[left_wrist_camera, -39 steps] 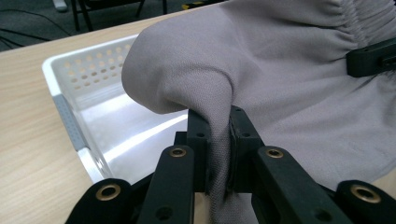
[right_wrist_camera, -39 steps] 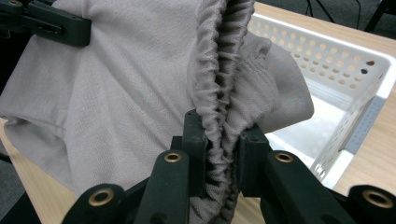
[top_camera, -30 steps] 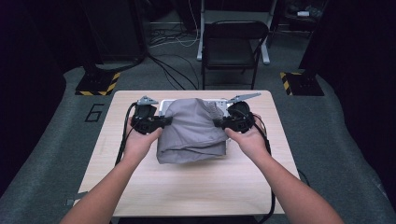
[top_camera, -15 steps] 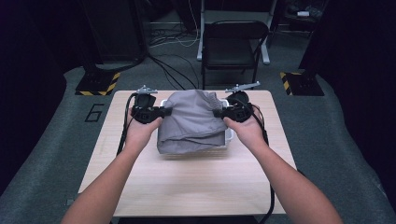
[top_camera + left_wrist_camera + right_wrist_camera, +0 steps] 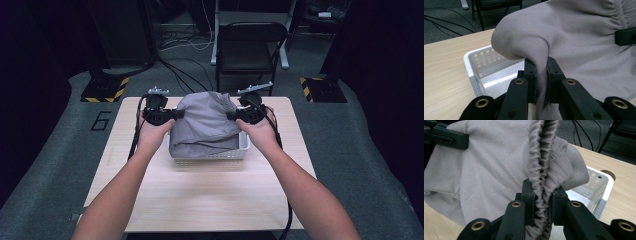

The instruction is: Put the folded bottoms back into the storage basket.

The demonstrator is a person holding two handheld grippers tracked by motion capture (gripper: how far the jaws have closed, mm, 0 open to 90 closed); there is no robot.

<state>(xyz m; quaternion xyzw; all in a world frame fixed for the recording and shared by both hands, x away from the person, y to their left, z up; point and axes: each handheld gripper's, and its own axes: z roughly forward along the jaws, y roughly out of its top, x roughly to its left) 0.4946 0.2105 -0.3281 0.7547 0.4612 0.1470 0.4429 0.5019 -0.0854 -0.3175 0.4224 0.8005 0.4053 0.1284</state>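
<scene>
Cloth [image 5: 205,125] hangs over the white basket [image 5: 210,154] on the desk [image 5: 210,200], pinched at each side by left gripper [image 5: 172,115] and right gripper [image 5: 235,115]. Loose folds may snag the rim or drape outside; an uneven pull could tip the basket.
</scene>
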